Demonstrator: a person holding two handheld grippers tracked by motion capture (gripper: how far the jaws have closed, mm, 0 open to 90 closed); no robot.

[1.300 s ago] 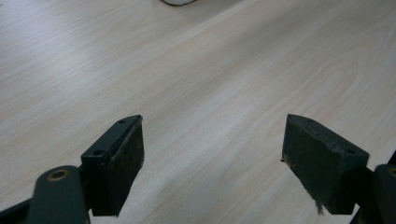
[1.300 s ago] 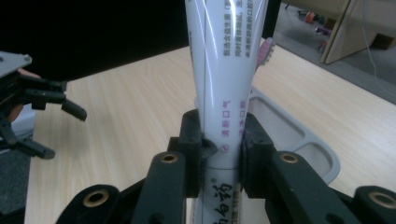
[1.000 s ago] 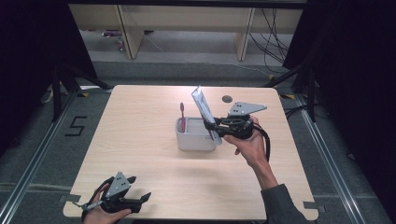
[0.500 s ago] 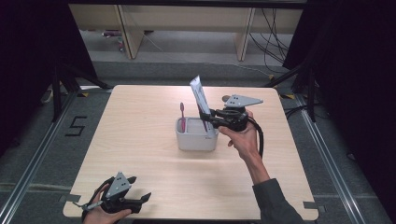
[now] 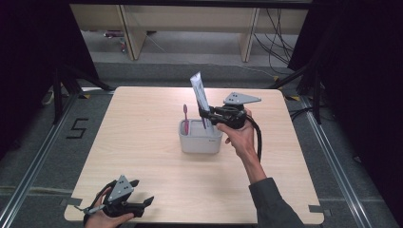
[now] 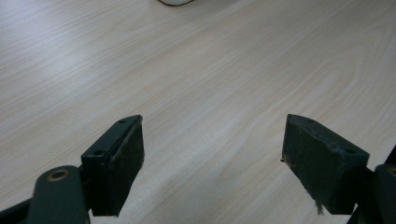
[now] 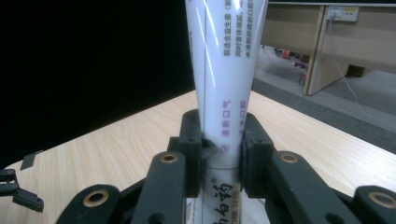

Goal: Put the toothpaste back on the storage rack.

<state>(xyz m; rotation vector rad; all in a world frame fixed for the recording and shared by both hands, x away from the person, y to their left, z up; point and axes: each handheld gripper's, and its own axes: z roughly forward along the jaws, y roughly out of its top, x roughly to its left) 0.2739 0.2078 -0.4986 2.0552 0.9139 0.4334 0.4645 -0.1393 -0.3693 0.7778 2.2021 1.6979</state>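
- The right gripper [image 5: 205,115] was squeezing a white toothpaste tube [image 5: 198,92] near its low end, and the tube stood almost straight up.
- The tube's bottom was just inside the grey plastic cup [image 5: 200,141], at the cup's 1 o'clock corner.
- To do this well, I think the hand should keep the tube straight, go down slowly, and let go only when the tube rests in the cup.
- It should stay away from the purple toothbrush [image 5: 186,117], which stood at the cup's 10 o'clock side.
- The tube looked smooth, shiny and soft, wide and flat at the top.
- The cup looked hard, with rounded corners.
- The left gripper [image 5: 142,203] sat at the 7 o'clock corner of the wooden table [image 5: 142,142], jaws wide apart and holding nothing.
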